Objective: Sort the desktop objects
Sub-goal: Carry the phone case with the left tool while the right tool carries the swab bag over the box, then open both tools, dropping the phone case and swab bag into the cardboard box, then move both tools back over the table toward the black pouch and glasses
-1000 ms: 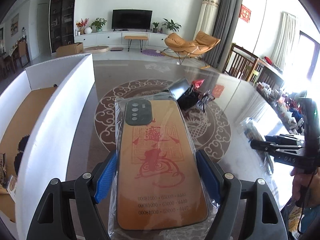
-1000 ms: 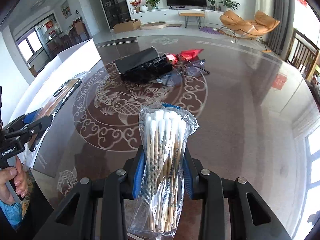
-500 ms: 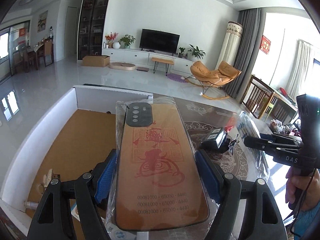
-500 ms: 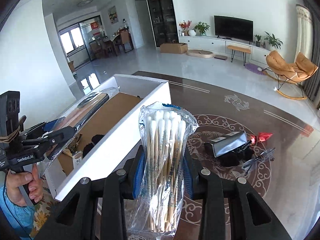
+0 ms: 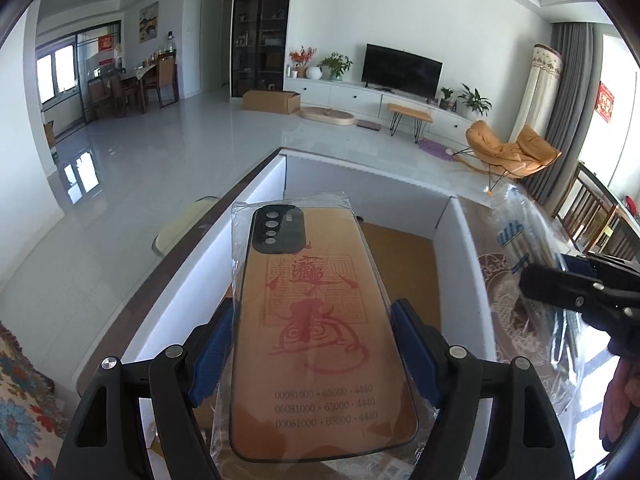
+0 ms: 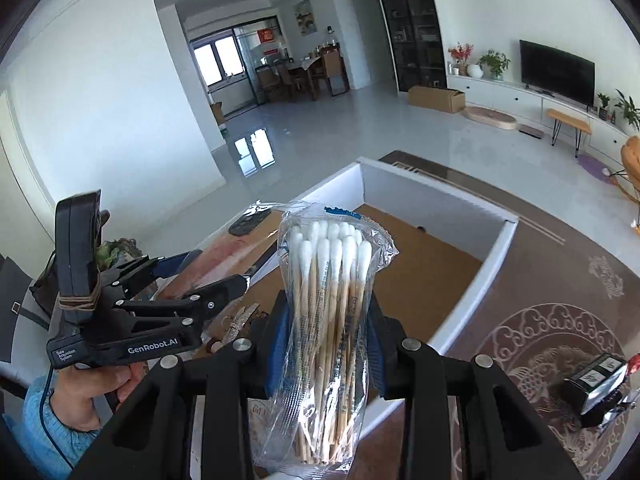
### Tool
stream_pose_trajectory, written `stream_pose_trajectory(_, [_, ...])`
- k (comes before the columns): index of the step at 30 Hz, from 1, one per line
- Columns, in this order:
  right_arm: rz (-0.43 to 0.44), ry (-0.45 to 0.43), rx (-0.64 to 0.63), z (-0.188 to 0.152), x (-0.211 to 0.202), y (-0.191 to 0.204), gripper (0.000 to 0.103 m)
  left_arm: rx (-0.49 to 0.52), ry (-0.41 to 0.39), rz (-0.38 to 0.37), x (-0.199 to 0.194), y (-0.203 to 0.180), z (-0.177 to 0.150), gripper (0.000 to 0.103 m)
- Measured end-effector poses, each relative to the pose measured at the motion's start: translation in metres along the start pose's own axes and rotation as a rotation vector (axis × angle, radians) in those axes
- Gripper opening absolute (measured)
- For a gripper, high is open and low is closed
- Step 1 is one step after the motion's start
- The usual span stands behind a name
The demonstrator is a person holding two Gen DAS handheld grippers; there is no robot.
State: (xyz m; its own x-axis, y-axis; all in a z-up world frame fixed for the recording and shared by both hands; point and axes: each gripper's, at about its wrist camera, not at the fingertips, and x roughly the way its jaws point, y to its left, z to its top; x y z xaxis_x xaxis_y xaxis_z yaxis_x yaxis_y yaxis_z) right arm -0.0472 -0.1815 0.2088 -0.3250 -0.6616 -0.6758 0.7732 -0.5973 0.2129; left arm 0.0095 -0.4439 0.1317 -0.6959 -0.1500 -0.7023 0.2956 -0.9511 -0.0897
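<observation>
Bright living room: pale glossy floor, television (image 5: 402,69) on a long white cabinet, orange lounge chair (image 5: 510,151) by grey curtains, dining area at far left. In the foreground, a dark brown table (image 6: 560,280) with a pale scroll-pattern medallion, carrying an open white box (image 5: 454,248) with a brown cardboard floor, seated at the table corner. Left gripper (image 5: 312,354) clamped on a phone case (image 5: 316,320): orange-brown back with red seal artwork, black camera block at the far end, sealed in a clear plastic sleeve, gripped by its long edges between the blue pads (image 5: 212,354), held above the box interior with the camera end pointing toward the far wall of the box. Right gripper (image 6: 328,350) clamped on a bag of cotton swabs (image 6: 330,320): white tips up, wooden sticks bundled in clear film, pinched at mid-length, held upright above the near part of the box. Both grippers side by side over the box, each visible in the other's view. Small items on the box floor near the left gripper, partly hidden and not identifiable. On the table at right, well apart from the box, a dark packet (image 6: 596,380) with small red and silver items beside it. Blue knitted sleeve (image 6: 40,432) on the arm carrying the left gripper.
</observation>
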Motion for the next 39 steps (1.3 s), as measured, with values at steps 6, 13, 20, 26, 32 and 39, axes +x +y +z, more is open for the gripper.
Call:
stream_pose_trajectory(6, [-0.084, 0.1, -0.036, -0.003, 0.089, 0.008, 0.035, 0.009, 0.1, 0.006, 0.049, 0.008, 0.002, 0.076])
stream_pose_trajectory(13, [-0.046, 0.197, 0.018, -0.016, 0.14, -0.002, 0.053, -0.04, 0.258, 0.031, 0.087, 0.013, -0.012, 0.076])
stream_pose_trajectory(20, [-0.005, 0.074, 0.041, -0.026, 0.105, -0.017, 0.064, -0.048, 0.213, 0.053, 0.058, 0.01, -0.014, 0.076])
stream_pose_trajectory(26, [-0.071, -0.115, 0.019, -0.059, 0.009, -0.041, 0.089, 0.032, 0.117, -0.014, 0.018, -0.048, -0.006, 0.076])
stream_pose_trajectory(32, [-0.314, -0.1, 0.042, -0.166, -0.061, -0.128, 0.09, 0.188, 0.065, -0.198, -0.021, -0.163, -0.018, 0.077])
stream_pose_trajectory(39, [-0.562, 0.032, 0.281, -0.294, -0.126, -0.246, 0.09, 0.341, 0.145, -0.397, -0.006, -0.3, -0.104, 0.103])
